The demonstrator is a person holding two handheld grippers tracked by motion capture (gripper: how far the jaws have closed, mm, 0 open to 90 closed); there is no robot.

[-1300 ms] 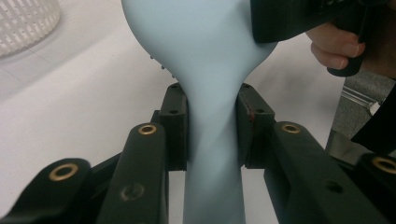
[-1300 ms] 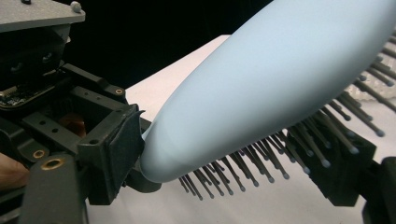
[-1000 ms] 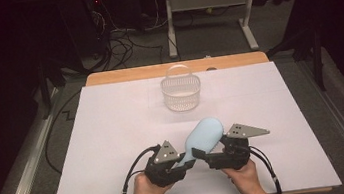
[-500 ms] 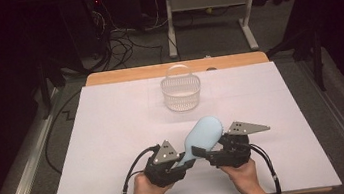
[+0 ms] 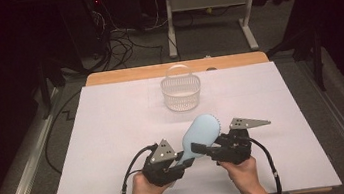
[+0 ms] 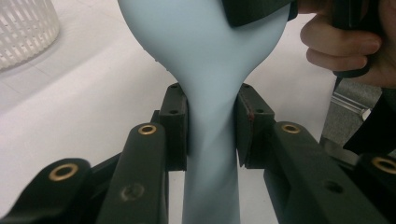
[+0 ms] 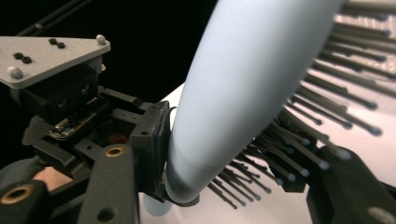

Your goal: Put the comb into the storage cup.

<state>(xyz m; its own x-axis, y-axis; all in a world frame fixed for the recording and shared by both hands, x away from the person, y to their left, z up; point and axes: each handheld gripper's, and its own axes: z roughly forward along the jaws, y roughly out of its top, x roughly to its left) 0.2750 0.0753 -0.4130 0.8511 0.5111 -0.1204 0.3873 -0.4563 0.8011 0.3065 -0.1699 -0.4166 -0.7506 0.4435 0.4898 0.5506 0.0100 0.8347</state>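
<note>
High view: a pale blue hairbrush [image 5: 199, 134] was held above the white table cover [image 5: 114, 135] near the person's edge, its oval head tilted toward one o'clock and its handle running down toward seven o'clock. The left gripper [image 5: 177, 163] was clamped on the handle; the left gripper view showed both black pads [image 6: 175, 126] pressed flat against the narrow neck [image 6: 210, 130], with the head [image 6: 205, 37] widening above them at twelve o'clock. The right gripper [image 5: 202, 148] came in from three o'clock at the lower part of the head. Its jaws had just been closing, with the head between them. In the right gripper view one pad [image 7: 152, 149] touched the smooth back of the brush [image 7: 252, 84], while the other finger [image 7: 350, 186] sat among the dark bristles [image 7: 299, 140] at four o'clock; whether that side was pressing firmly could not be told. Well apart from the brush, at about twelve o'clock on the table, stood a white slatted basket [image 5: 181, 92] with an upright hoop handle. Nothing could be made out inside it.
</note>
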